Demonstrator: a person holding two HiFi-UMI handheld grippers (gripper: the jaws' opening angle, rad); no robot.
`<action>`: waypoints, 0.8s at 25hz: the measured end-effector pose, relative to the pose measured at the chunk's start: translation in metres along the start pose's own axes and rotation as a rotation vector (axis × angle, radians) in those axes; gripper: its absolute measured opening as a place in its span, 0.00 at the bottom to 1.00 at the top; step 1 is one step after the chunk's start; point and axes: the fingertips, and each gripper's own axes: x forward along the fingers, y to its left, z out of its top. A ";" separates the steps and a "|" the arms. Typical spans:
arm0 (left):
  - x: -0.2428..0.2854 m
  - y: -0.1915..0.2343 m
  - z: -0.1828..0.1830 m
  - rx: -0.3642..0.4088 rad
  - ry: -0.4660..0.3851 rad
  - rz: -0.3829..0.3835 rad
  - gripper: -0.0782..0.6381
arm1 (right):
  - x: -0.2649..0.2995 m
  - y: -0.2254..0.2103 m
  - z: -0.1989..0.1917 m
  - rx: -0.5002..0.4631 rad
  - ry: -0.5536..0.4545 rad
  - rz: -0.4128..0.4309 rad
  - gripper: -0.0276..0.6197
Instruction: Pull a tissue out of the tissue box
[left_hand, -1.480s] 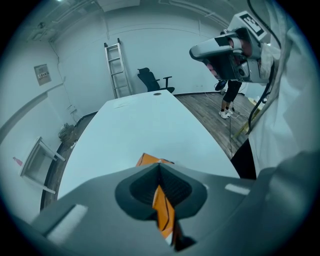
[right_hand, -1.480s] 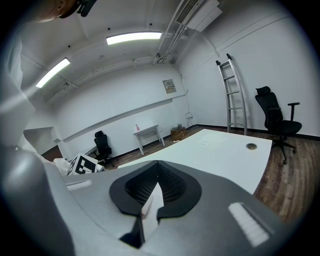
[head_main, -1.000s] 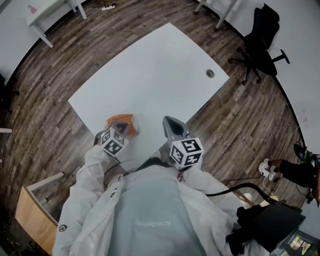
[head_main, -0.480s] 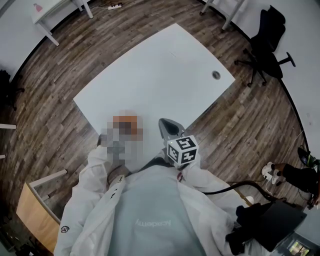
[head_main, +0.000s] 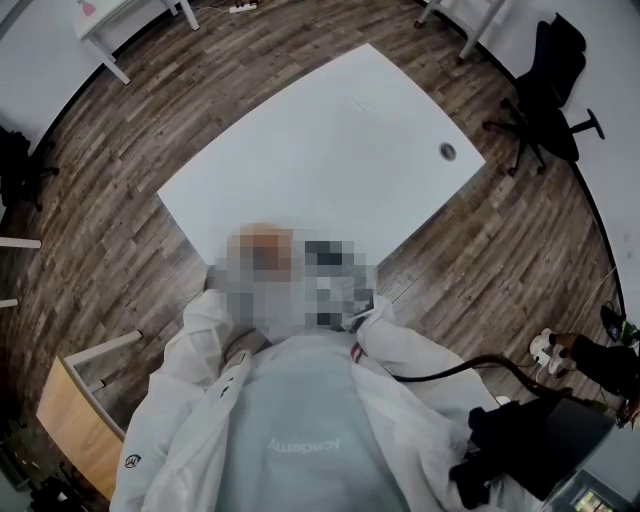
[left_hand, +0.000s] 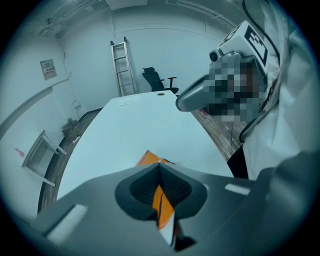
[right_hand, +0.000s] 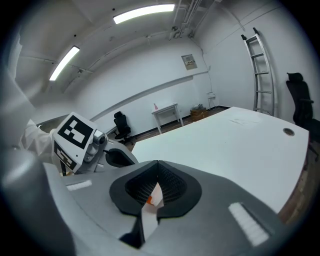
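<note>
- Here the left gripper (left_hand: 159, 165) has its jaws pressed together, empty, the box (left_hand: 150, 159) just beyond them.
- The box (orange) sits by the tabletop's (left_hand: 140, 122) near edge.
- The right gripper (right_hand: 157, 163) is likewise closed, empty.

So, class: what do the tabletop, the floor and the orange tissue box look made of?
The tabletop: smooth matt white, likely laminate; no grain. The floor: brown planks with grain, wood or wood-look vinyl. The tissue box: orange, creased corner, card or film; cannot tell.
</note>
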 end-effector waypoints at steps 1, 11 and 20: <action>0.000 0.000 0.000 0.000 0.001 0.000 0.11 | 0.004 0.001 -0.002 -0.006 0.009 0.003 0.05; -0.001 -0.003 0.001 -0.013 -0.001 0.002 0.11 | 0.028 0.006 -0.022 -0.026 0.080 0.038 0.05; -0.004 -0.004 -0.002 -0.058 -0.012 -0.012 0.11 | 0.051 0.015 -0.046 -0.041 0.156 0.098 0.05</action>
